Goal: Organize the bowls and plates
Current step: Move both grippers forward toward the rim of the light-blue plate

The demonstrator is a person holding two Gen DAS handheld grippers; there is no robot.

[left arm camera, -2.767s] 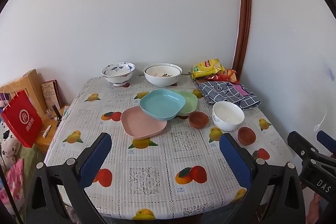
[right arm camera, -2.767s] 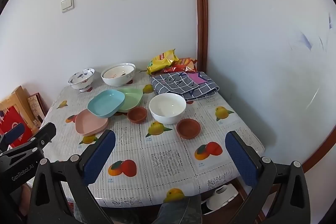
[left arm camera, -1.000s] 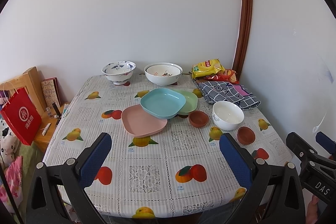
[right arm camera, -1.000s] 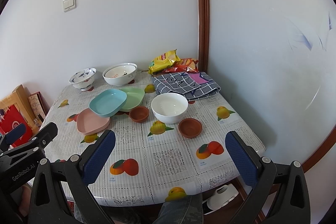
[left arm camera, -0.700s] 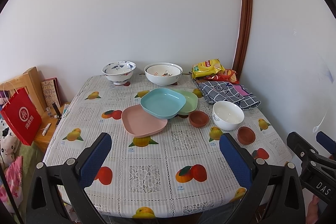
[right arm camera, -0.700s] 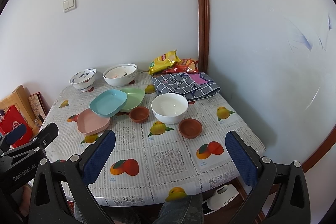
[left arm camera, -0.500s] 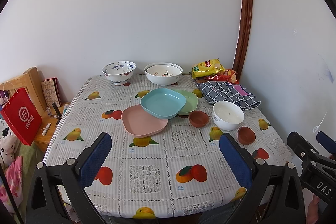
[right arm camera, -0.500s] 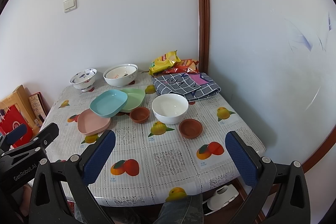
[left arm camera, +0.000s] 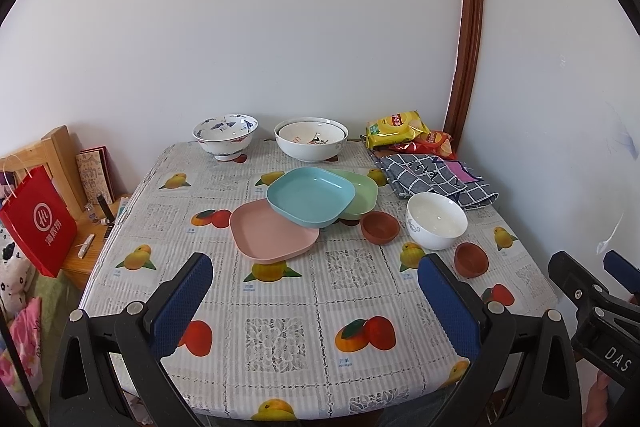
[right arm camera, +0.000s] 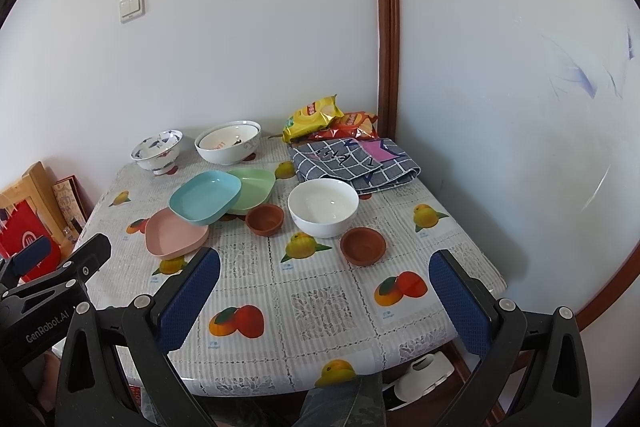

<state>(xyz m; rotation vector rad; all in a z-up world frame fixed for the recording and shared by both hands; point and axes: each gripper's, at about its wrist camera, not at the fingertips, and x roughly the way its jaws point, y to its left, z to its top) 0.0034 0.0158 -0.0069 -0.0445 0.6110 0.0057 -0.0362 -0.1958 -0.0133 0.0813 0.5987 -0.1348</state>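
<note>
since your left gripper (left arm camera: 316, 291) and right gripper (right arm camera: 324, 287) both hover wide open and empty over the near table (left arm camera: 280, 347) edge, nothing is claimed yet. the blue plate (left arm camera: 310, 195) leans across the pink plate (left arm camera: 272, 233) and green plate (left arm camera: 360, 193), likely your first unstacking; the white bowl (right arm camera: 322, 207) sits between two brown bowls.

A square table under a fruit-print lace-patterned cloth (left arm camera: 320, 291) carries a pink plate (left arm camera: 272, 233), pale green plate (left arm camera: 362, 195), two small brown bowls (left arm camera: 380, 227), a plain white bowl (left arm camera: 436, 221), two patterned bowls (left arm camera: 225, 135), a checked cloth (left arm camera: 432, 175) and snack bags (left arm camera: 394, 129).
</note>
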